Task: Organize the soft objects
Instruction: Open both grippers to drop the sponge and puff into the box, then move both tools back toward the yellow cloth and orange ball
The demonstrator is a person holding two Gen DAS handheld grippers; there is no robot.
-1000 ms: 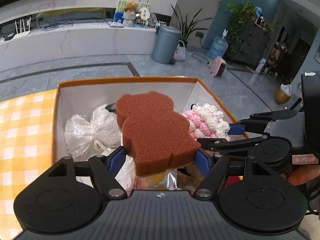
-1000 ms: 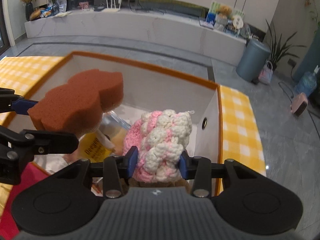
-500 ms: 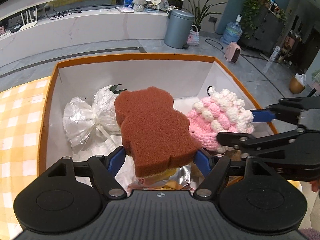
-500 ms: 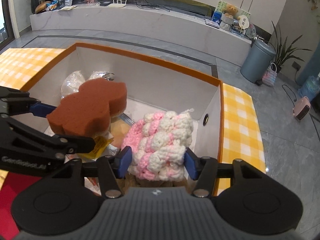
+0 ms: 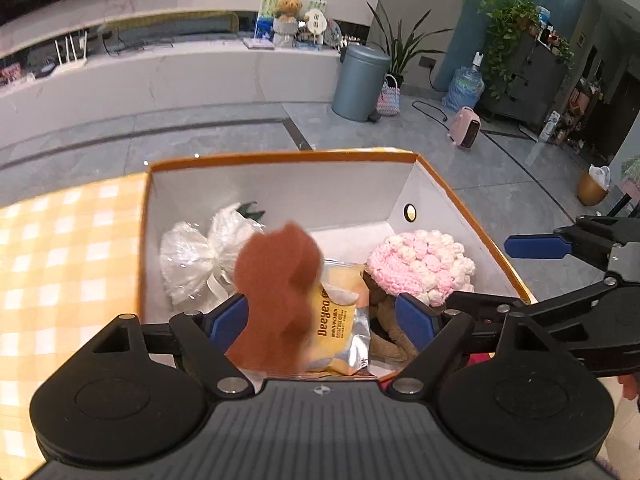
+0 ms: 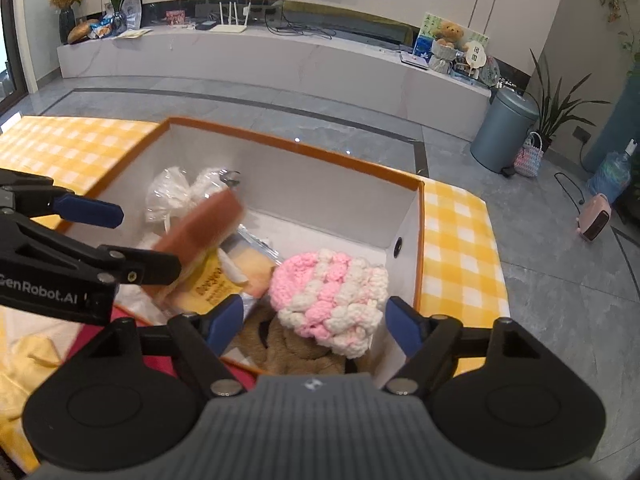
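An orange-rimmed white box [image 5: 280, 157] [image 6: 296, 149] stands on the yellow checked tablecloth. My left gripper [image 5: 320, 322] is open above its near side; the brown sponge [image 5: 278, 300] [image 6: 200, 232] is blurred and loose between the pads, tilted, falling into the box. My right gripper [image 6: 314, 324] is open; the pink-and-white crocheted ball [image 6: 330, 300] [image 5: 420, 270] lies free in the box on a brown plush [image 6: 292, 346]. The right gripper also shows in the left wrist view [image 5: 532, 276].
Inside the box lie a white plastic bag [image 5: 200, 256] [image 6: 180, 196] and a yellow snack packet [image 5: 340, 316] [image 6: 212, 284]. A red item [image 6: 120, 328] and yellow cloth [image 6: 32, 344] lie near the box. A grey bin [image 5: 360, 80] stands on the floor beyond.
Both grippers opened. The brown sponge left the left pads and is dropping. The crocheted ball left the right pads and now rests in the box.
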